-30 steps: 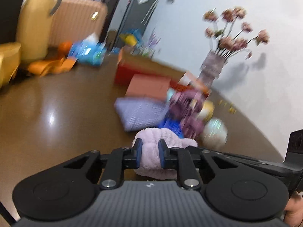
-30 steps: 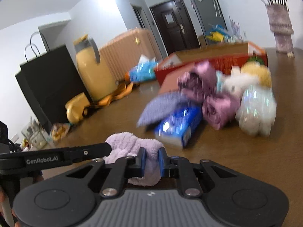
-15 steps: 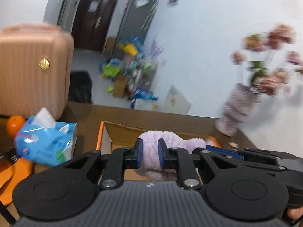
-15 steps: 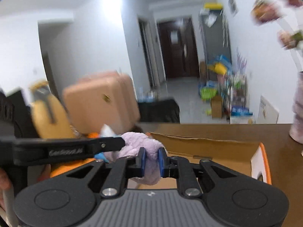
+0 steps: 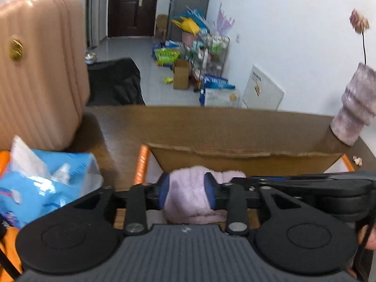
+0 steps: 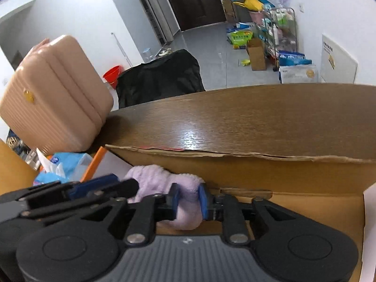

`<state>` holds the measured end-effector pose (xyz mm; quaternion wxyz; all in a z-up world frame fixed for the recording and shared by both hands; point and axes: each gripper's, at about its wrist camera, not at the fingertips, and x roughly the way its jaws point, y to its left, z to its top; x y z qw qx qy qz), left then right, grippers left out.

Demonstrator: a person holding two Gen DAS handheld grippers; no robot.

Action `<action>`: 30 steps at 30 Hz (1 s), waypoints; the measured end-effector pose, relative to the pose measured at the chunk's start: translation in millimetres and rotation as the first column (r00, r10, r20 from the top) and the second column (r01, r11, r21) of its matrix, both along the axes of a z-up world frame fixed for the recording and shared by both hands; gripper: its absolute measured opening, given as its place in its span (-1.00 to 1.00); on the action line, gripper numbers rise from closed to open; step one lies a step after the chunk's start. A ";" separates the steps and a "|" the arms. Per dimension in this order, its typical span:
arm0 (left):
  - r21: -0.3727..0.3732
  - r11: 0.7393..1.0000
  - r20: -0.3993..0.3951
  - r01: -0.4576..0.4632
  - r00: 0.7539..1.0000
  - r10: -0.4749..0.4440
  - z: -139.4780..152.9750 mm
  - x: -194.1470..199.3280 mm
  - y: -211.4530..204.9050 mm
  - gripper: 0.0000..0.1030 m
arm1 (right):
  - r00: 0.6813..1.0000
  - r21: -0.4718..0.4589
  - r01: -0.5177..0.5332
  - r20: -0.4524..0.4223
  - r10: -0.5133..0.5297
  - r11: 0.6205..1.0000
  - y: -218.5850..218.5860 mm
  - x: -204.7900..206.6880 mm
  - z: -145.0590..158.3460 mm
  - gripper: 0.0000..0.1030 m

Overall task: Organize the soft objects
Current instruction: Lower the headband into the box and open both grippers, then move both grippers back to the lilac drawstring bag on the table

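Left wrist view: the left gripper (image 5: 186, 193), at lower centre, has its jaws opening, with the lilac fluffy towel (image 5: 188, 197) between its blue pads (image 5: 163, 193), which still touch the plush. The towel hangs over the open cardboard box (image 5: 235, 162) on the brown table (image 5: 188, 124). A blue tissue pack (image 5: 47, 183) lies at lower left, a pink suitcase (image 5: 40, 70) stands at upper left and a mauve vase (image 5: 357, 115) at the right edge. The right gripper's black arm enters from the right. Right wrist view: the right gripper (image 6: 189, 199), lower centre, likewise has its jaws opening around the towel's other end, pads touching it; the towel sits just inside the box's near left corner, with the left gripper at lower left.
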<state>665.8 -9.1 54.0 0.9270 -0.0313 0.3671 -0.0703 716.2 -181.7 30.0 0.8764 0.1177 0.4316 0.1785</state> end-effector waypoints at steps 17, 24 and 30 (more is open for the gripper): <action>0.109 0.994 0.329 -0.021 0.944 -0.016 136.6 -226.8 26.8 0.50 | 0.911 -0.096 0.181 0.391 -0.130 0.979 -127.2 -236.9 168.0 0.50; 0.090 0.994 0.420 -0.063 0.907 0.020 127.7 -330.9 31.7 0.62 | 0.841 -0.045 0.221 0.514 -0.167 0.974 -146.2 -351.3 156.0 0.66; 0.053 0.998 0.469 -0.030 0.883 0.002 99.2 -412.9 40.1 0.81 | 0.794 -0.101 0.189 0.601 -0.092 0.977 -135.4 -441.1 122.6 0.70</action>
